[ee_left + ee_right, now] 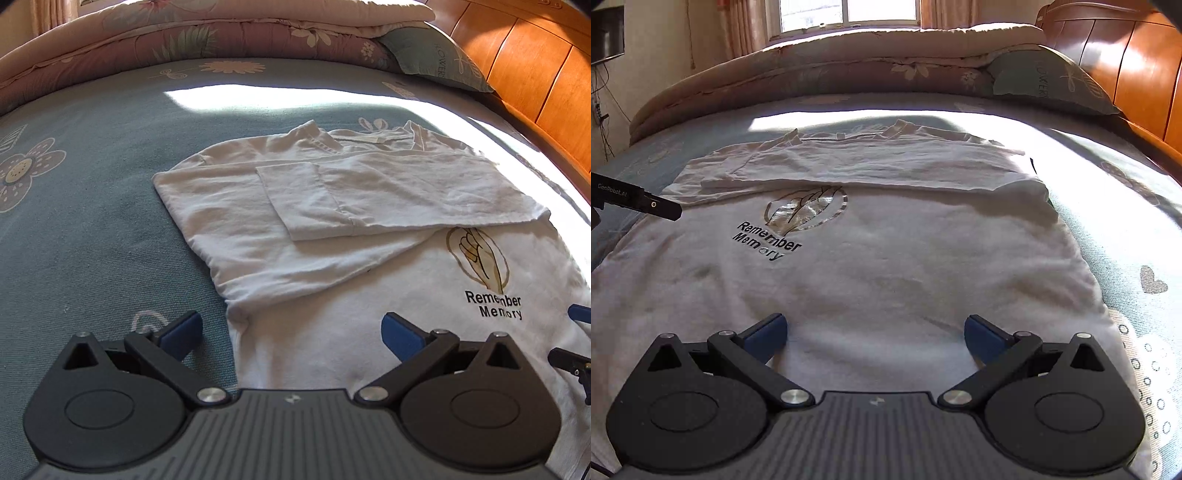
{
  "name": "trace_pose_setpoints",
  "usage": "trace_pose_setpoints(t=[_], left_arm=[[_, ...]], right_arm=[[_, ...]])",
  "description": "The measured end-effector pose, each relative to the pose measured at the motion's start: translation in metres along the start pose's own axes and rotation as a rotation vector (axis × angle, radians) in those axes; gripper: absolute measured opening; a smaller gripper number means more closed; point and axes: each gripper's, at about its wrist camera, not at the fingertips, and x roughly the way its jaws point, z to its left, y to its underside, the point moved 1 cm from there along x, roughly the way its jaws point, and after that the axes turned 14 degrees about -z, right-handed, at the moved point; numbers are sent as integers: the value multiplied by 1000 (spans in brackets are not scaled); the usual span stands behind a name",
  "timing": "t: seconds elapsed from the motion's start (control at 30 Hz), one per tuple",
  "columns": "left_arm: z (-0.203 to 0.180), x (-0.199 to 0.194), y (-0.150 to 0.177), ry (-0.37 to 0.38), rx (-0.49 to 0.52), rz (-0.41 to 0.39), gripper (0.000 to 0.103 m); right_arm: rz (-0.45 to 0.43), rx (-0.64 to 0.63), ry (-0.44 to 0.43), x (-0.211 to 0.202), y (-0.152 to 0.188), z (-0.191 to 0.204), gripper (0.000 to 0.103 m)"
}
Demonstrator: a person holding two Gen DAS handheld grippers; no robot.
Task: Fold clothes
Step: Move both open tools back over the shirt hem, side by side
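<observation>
A white T-shirt point(332, 221) printed "Remember Memory" lies flat on the bed, its sides and sleeves folded in over the upper part. My left gripper point(291, 334) hovers open at the shirt's lower left edge, one blue pad over the bedspread, the other over the cloth. In the right wrist view the same shirt point(886, 258) fills the middle. My right gripper point(874, 336) stands open low over the shirt's bottom part, nothing between its fingers. The right gripper's tip point(576, 332) shows at the left view's right edge; the left gripper's body point(635, 201) shows at the right view's left edge.
The shirt rests on a blue-green flowered bedspread point(92, 221). A rolled quilt point(831, 74) and a pillow point(1052, 81) lie at the far side. A wooden headboard point(1126, 66) runs along the right. A window point(849, 13) is behind the quilt.
</observation>
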Motion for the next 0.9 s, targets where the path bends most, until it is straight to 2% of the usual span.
trace_pose_setpoints(t=[0.2,0.33,0.47,0.63,0.9], left_arm=[[-33,-40,-11,69,-5,4,102],[-55,-65,-17,113,-9,7,102],[-63,-65,3,116,-49,23,102],[-73,-64,29,120,-99,42,102],[-89,-64,70,127,-179,74,102]], right_arm=[[70,-23,-46,-11,-12,-7,103],[21,-27,-36,-41,-22,-17,103],[43,-19,-40,-61,-15,-27,103],[118,-9,-26,-64,15,-36,103],[66,-11,20,-67,28,-46,103]])
